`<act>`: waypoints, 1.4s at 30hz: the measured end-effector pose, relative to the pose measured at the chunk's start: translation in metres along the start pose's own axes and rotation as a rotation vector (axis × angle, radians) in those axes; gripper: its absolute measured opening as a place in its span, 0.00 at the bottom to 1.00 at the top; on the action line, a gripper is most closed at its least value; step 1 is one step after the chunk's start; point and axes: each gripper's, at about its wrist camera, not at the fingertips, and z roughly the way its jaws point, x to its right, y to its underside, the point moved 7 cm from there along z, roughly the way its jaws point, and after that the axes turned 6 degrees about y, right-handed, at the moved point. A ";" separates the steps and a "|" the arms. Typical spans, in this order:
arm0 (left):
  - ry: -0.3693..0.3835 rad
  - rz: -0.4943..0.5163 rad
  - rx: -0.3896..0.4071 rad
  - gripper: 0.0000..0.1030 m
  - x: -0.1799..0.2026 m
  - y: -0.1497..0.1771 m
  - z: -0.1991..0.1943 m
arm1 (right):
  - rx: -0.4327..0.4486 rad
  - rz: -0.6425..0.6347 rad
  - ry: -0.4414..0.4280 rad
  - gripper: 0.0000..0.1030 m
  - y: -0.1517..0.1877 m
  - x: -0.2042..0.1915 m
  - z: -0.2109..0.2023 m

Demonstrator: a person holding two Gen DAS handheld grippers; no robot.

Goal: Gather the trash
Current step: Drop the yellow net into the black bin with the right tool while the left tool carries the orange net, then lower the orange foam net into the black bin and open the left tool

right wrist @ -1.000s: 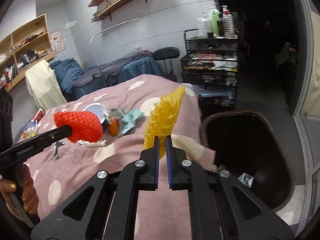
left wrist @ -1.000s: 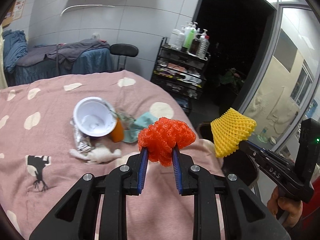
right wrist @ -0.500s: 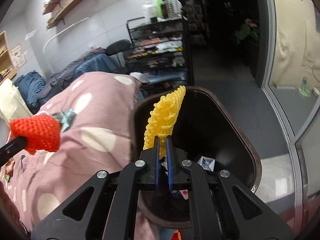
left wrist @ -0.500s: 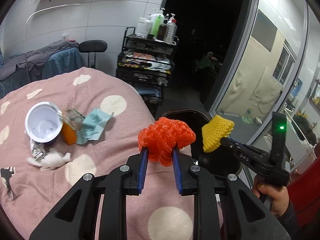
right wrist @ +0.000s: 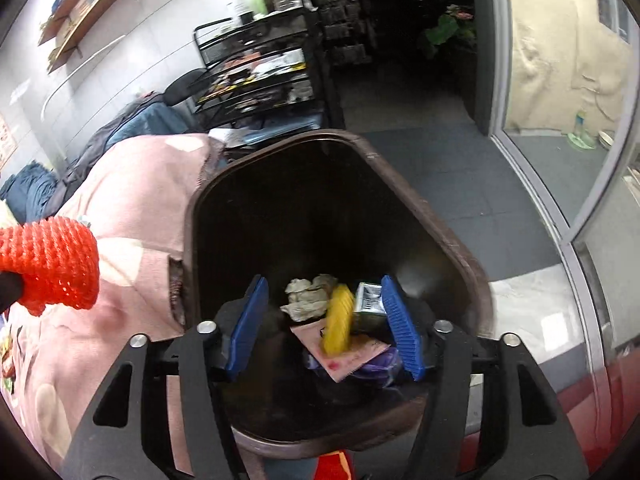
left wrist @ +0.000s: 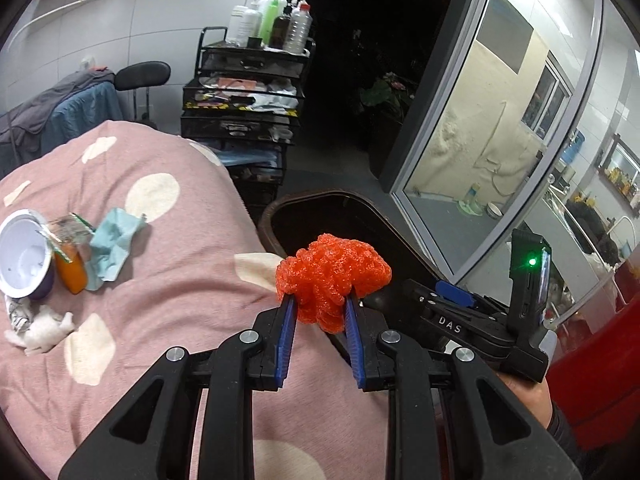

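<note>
1. You are dumping: the right tool (right wrist: 326,326) is hanging spread and empty over the dark brown plastic bin (right wrist: 420,216), the yellow foam net sleeve (right wrist: 339,318) dropping inside.
2. Your left tool (left wrist: 319,330) is pinching the orange foam net wad (left wrist: 332,276) beside the bin; next, carry it across and release.

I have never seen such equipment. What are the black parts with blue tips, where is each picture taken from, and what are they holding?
No robot here: a person holds one hand-held gripper in each hand, each with a fisheye camera looking along its two fingers.

In the left camera's view, the left hand-held gripper squeezes an orange foam net above the pink bedcover. A white cup, a small orange bottle, a teal cloth and a white tissue lie there.

In the right camera's view, the right hand-held gripper is open over the dark trash bin; a yellow foam net is inside, blurred, with other trash.
</note>
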 end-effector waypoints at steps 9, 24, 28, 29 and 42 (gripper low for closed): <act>0.032 0.047 -0.089 0.23 0.028 -0.005 0.043 | 0.036 0.066 0.087 0.74 -0.005 0.045 -0.012; -0.002 0.120 -0.192 0.25 0.057 0.001 0.089 | 0.044 0.078 0.095 0.78 -0.011 0.062 -0.016; -0.009 0.127 -0.205 0.45 0.057 0.004 0.093 | 0.044 0.081 0.093 0.79 -0.010 0.061 -0.016; -0.011 0.130 -0.202 0.62 0.057 0.003 0.093 | 0.043 0.080 0.092 0.80 -0.010 0.061 -0.016; -0.077 0.207 -0.110 0.91 0.059 -0.005 0.072 | 0.055 0.094 0.105 0.84 -0.010 0.063 -0.018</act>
